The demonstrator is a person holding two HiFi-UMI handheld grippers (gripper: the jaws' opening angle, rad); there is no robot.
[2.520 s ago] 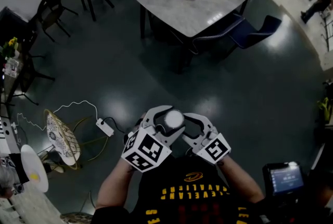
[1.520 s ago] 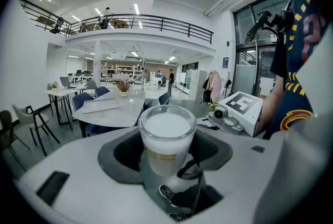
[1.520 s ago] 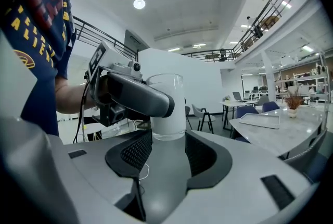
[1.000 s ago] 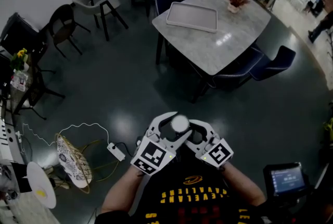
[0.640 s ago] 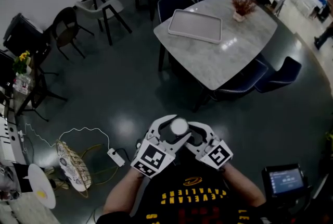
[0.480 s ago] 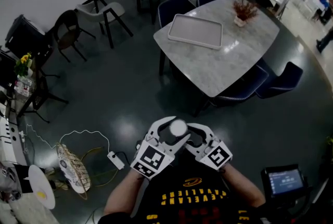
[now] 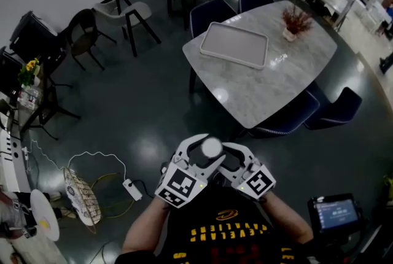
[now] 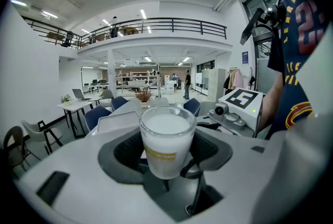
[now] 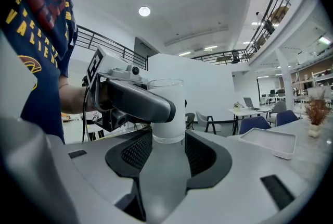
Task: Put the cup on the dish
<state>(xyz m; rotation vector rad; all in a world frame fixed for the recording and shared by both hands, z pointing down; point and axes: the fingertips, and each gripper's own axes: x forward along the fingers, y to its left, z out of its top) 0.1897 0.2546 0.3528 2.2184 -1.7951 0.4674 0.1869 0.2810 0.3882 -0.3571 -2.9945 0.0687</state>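
the left gripper [image 7: 196,156] has its jaws closed on a clear glass cup with a milky white inside and a yellow band [image 8: 165,139], held upright in the air close to the person's dark shirt with yellow lettering [image 7: 227,233]. the right gripper [image 7: 235,158] has its jaws parted, with the cup just past their tips; whether they touch it cannot be told. below lies a dark glossy floor [image 7: 123,115]. well ahead stands a grey marble-topped table [image 7: 270,88] bearing a pale rectangular tray [image 7: 234,45] and a small potted plant with reddish leaves [image 7: 295,21], with navy blue chairs [image 7: 331,110] around it. a white round object [image 7: 42,215] at the lower left edge is too small to identify.
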